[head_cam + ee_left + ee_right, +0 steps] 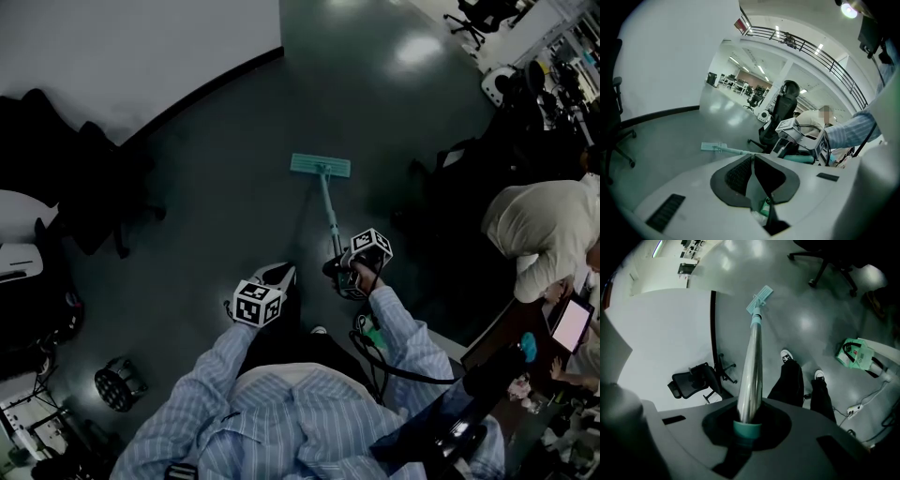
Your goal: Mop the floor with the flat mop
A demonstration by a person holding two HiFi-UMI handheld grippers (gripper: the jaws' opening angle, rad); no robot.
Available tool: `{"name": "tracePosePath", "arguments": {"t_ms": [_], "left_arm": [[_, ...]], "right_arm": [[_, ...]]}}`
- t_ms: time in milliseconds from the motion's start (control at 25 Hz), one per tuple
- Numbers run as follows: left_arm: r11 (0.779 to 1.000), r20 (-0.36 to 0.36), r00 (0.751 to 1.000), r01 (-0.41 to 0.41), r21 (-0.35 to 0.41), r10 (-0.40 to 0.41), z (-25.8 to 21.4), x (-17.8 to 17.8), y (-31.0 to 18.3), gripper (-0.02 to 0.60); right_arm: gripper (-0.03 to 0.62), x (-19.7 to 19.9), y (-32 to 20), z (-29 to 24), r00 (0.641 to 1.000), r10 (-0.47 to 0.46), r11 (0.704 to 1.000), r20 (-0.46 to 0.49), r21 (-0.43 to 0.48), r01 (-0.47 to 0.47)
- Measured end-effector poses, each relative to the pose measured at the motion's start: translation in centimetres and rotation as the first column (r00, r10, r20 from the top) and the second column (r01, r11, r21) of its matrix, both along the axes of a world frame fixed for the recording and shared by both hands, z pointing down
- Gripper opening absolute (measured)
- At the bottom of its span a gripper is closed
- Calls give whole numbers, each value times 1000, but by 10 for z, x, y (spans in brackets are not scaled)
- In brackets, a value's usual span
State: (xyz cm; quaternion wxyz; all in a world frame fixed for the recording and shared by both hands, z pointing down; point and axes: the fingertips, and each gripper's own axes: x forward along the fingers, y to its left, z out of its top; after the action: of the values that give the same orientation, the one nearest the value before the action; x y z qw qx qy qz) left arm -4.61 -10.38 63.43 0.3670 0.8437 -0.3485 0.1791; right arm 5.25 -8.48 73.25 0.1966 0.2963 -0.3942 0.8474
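The flat mop's teal head (321,166) lies flat on the grey floor ahead of me, and its pole (330,217) slants back to my right gripper (339,273). In the right gripper view the silver pole (751,362) with its teal collar runs out from between the jaws of the right gripper (747,422), which is shut on it, toward the mop head (759,298). My left gripper (281,275) hangs beside it, off the pole. Its jaws are shut on nothing in the left gripper view (752,159), which shows the mop head (712,147) beyond.
A white wall with a black baseboard (202,89) curves behind the mop. Black office chairs (103,192) stand at left. A person in white (544,234) sits at a desk on the right. A teal bag (855,354) and a power strip (854,408) lie near my feet.
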Motion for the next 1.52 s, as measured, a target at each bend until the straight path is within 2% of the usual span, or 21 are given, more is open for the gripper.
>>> {"name": "tracePosePath", "arguments": {"t_ms": [160, 640, 1000, 1280, 1520], "left_arm": [[1000, 6, 1000, 24, 20, -25, -6, 6, 20, 23], [995, -25, 997, 68, 73, -66, -27, 43, 100, 23], [995, -34, 996, 80, 67, -78, -22, 62, 177, 23], [993, -37, 994, 102, 56, -100, -17, 75, 209, 23], [992, -34, 994, 110, 65, -108, -18, 73, 217, 23]], "right_arm": [[21, 8, 56, -5, 1000, -25, 1000, 9, -9, 25], [21, 33, 220, -17, 997, -2, 1000, 75, -27, 4], [21, 61, 331, -19, 995, -80, 996, 61, -30, 82], [21, 91, 388, -24, 989, -139, 989, 55, -41, 141], [21, 100, 400, -25, 987, -150, 987, 56, -46, 153]]}}
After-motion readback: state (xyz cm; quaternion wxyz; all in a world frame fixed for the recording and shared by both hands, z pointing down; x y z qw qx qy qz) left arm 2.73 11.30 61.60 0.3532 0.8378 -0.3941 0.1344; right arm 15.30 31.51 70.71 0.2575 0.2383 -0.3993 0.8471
